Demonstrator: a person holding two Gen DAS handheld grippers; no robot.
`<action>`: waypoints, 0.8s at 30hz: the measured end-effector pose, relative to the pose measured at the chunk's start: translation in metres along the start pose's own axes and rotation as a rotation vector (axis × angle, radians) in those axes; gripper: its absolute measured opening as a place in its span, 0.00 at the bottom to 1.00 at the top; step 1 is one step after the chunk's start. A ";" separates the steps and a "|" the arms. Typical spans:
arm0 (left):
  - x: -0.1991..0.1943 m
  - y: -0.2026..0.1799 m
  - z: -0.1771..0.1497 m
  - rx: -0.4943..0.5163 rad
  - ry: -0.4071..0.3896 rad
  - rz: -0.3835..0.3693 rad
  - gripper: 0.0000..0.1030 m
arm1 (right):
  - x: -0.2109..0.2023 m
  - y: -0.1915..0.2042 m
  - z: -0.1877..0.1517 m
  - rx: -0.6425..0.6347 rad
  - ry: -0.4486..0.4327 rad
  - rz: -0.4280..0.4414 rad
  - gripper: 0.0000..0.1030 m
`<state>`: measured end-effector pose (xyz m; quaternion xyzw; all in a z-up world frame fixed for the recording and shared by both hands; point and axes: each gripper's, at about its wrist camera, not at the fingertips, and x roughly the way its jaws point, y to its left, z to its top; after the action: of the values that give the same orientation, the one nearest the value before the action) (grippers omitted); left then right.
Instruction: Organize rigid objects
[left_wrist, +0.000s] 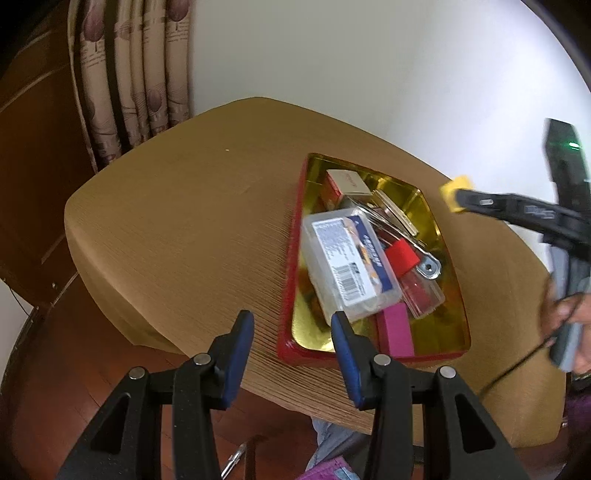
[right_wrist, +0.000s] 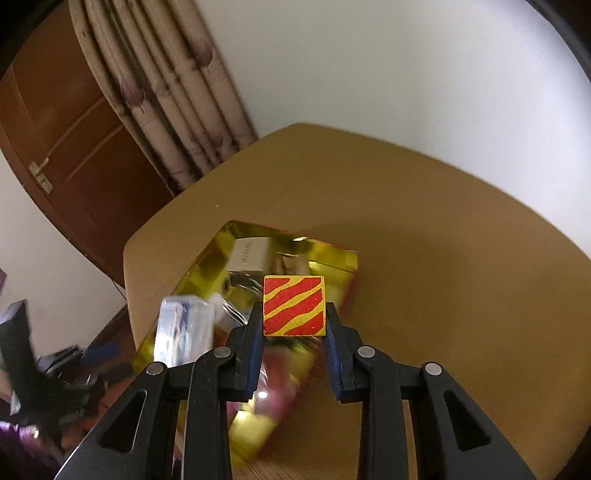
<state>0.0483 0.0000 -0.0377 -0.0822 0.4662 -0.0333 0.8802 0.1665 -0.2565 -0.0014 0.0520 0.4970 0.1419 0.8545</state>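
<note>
The striped block (right_wrist: 294, 305), a flat square piece painted yellow with red bands, sits clamped between the two blue pads of the right tongs (right_wrist: 294, 314), its painted face turned toward the wrist camera and its edges square to the pads. It hangs in the air above the far right part of the gold tray (right_wrist: 207, 258), not touching anything inside it. In the left wrist view the same block shows only as a yellow edge (left_wrist: 457, 193) at the tip of the right tongs (left_wrist: 460, 197), just past the tray's right rim (left_wrist: 424, 199).

What the coming move turns on, as I judge it, is that the tray lies below and to the left of the held block. The tray's long axis runs away from the person, and it already carries a clear plastic case (left_wrist: 347, 266), a white box (left_wrist: 349, 181), a red-capped item (left_wrist: 400, 254) and a pink bar (left_wrist: 399, 328), so bare gold floor is scarce; the far right corner looks freest.

The left tongs (left_wrist: 291, 328) stand part open and empty over the tray's near left corner, close to the red rim (left_wrist: 291, 258) on the counter (left_wrist: 184, 221). The right hand is plainly the one placed to act.
</note>
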 end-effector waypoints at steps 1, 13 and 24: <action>0.001 0.003 0.001 -0.010 0.003 -0.008 0.43 | 0.003 0.003 -0.001 0.008 0.005 0.002 0.26; 0.005 0.002 0.008 0.021 -0.003 0.047 0.43 | 0.052 0.033 0.010 0.008 -0.007 -0.075 0.54; -0.014 -0.007 -0.002 0.042 -0.146 -0.056 0.43 | -0.074 0.139 -0.074 -0.130 -0.517 -0.392 0.99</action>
<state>0.0390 -0.0052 -0.0257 -0.0791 0.3974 -0.0615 0.9122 0.0415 -0.1492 0.0555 -0.0650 0.2540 -0.0116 0.9650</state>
